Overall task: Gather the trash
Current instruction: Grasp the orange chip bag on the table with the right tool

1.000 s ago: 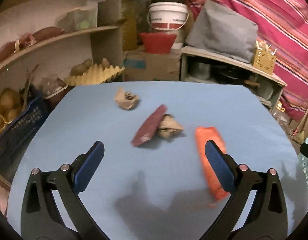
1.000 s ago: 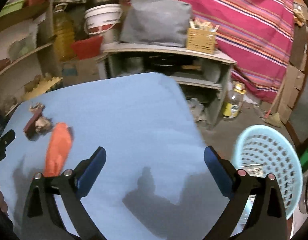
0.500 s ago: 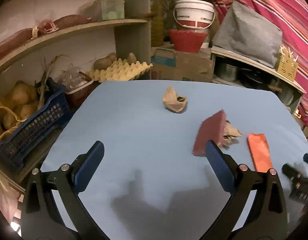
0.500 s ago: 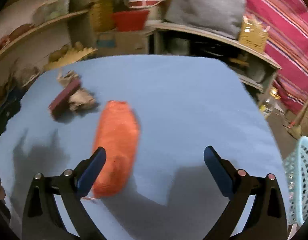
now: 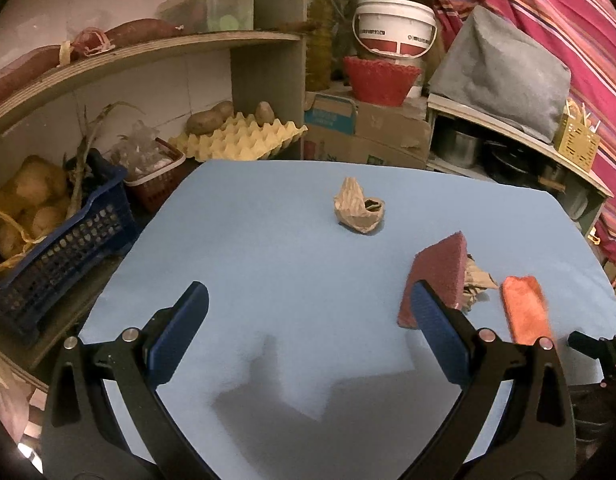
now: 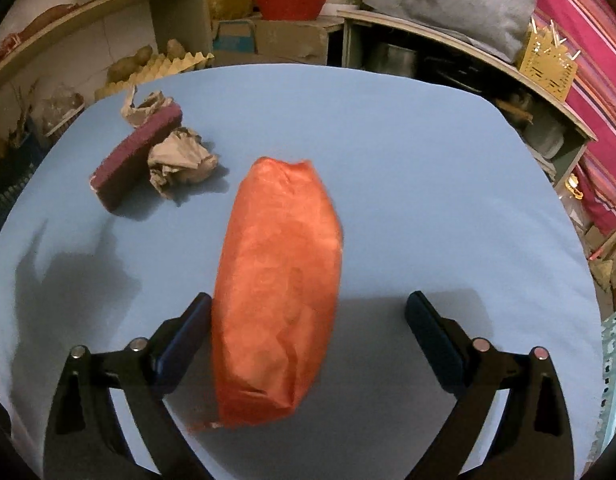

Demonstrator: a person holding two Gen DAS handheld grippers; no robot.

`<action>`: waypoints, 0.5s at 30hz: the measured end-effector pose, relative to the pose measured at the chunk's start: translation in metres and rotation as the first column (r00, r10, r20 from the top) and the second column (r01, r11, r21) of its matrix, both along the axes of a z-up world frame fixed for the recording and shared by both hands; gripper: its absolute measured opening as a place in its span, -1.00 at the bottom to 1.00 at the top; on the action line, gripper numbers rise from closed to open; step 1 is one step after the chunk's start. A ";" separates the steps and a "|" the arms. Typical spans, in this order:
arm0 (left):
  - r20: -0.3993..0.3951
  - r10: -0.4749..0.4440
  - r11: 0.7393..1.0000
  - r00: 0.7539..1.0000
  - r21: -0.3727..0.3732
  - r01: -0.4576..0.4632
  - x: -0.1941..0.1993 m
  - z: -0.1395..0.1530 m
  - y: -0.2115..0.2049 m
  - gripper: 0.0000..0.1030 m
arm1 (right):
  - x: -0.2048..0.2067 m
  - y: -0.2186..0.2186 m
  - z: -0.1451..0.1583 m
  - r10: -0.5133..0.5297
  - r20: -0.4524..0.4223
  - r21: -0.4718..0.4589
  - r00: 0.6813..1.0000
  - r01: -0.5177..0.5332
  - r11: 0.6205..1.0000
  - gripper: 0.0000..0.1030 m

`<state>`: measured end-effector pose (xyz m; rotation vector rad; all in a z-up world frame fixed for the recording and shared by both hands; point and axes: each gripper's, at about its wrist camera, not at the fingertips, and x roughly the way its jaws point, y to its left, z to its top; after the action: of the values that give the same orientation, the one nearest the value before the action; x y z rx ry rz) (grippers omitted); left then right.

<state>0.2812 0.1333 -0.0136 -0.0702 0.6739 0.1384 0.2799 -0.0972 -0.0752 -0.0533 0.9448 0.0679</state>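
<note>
An orange wrapper (image 6: 276,288) lies on the blue table (image 6: 427,160), between the open fingers of my right gripper (image 6: 308,336); it also shows in the left wrist view (image 5: 523,312). A maroon pad (image 6: 136,156) and crumpled brown paper (image 6: 180,160) lie to its far left. Another crumpled brown paper (image 5: 359,212) sits mid-table. My left gripper (image 5: 308,336) is open and empty above the table, left of the maroon pad (image 5: 439,276).
A light blue perforated basket (image 6: 615,380) stands off the table's right edge. A dark blue crate (image 5: 56,248) with potatoes, a red basket (image 5: 160,176) and an egg tray (image 5: 236,140) stand on the left. Shelves, a box and a bucket stand behind.
My right gripper has swung left and moved over the orange wrapper, which now lies between its fingers. My left gripper has turned left, away from the wrapper.
</note>
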 end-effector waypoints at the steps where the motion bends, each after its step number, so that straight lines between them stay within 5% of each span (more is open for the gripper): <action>1: -0.001 -0.002 1.000 1.000 0.000 0.002 0.000 0.000 0.000 0.89 | 0.000 0.001 0.000 0.009 0.002 0.008 1.000 -0.009 1.000 0.62; 11: -0.022 -0.040 0.999 0.999 0.020 0.041 0.003 -0.006 -0.015 0.89 | -0.001 0.005 0.010 0.088 0.029 0.028 0.996 -0.089 0.996 -0.66; 15: -0.033 -0.095 0.995 0.995 0.006 0.095 0.006 -0.010 -0.031 0.89 | 0.000 -0.010 0.016 0.082 0.044 0.016 0.996 -0.083 0.996 -0.66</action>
<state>0.2867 0.1024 -0.0238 -0.0282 0.7083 0.0511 0.2794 -0.1070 -0.0590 -0.0769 0.8986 0.1512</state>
